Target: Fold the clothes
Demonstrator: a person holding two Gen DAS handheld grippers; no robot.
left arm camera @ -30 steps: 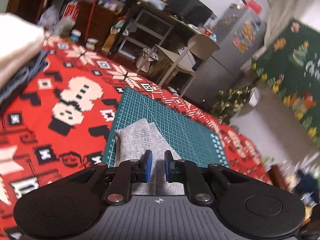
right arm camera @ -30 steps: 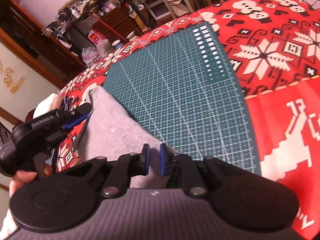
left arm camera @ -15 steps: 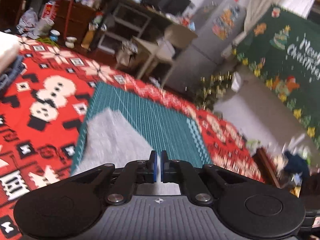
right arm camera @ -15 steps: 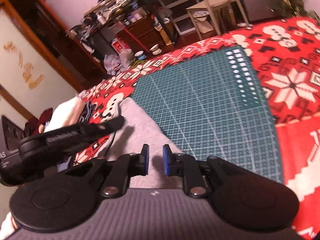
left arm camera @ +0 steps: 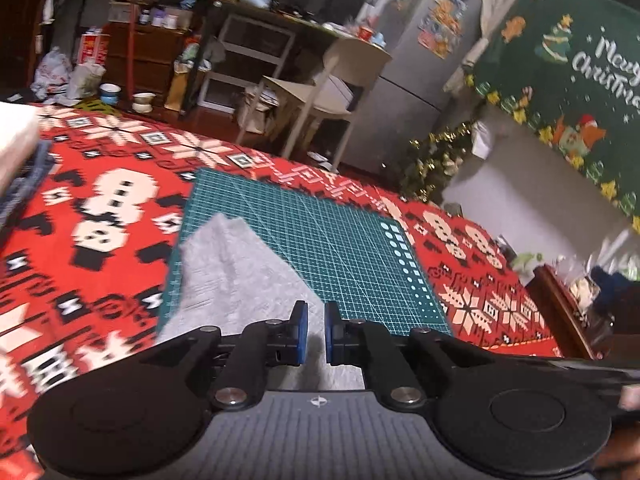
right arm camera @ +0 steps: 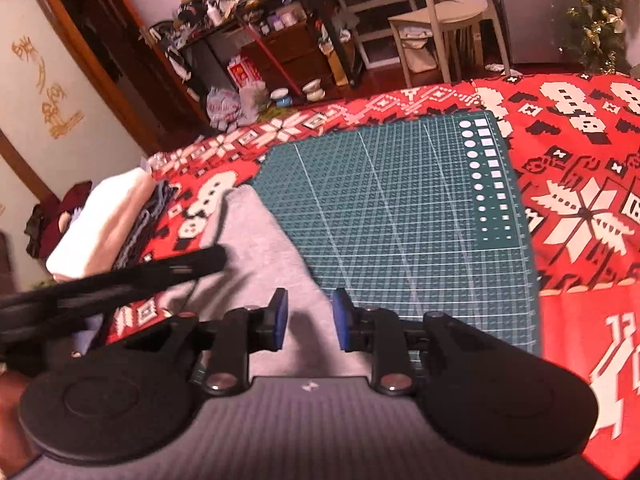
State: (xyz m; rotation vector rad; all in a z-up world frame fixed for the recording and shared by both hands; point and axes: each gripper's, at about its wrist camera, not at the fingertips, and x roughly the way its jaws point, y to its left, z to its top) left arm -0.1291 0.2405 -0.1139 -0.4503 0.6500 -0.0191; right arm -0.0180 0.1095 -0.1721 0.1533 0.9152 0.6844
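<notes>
A lived-in home at Christmas time: a fridge [left arm camera: 416, 80] covered with stickers, a pale chair [left arm camera: 320, 92], cluttered shelves [right arm camera: 256, 12] and drawers along the wall, a green "Merry Christmas" hanging [left arm camera: 568, 68], a tinsel-trimmed tree [left arm camera: 436, 160], and a red snowman-patterned cloth [left arm camera: 100, 208] over the bench.

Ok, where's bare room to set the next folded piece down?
Free: the green cutting mat right of the grey garment, and the red cloth beyond it. Crowded: the left side, with the folded stack.
</notes>
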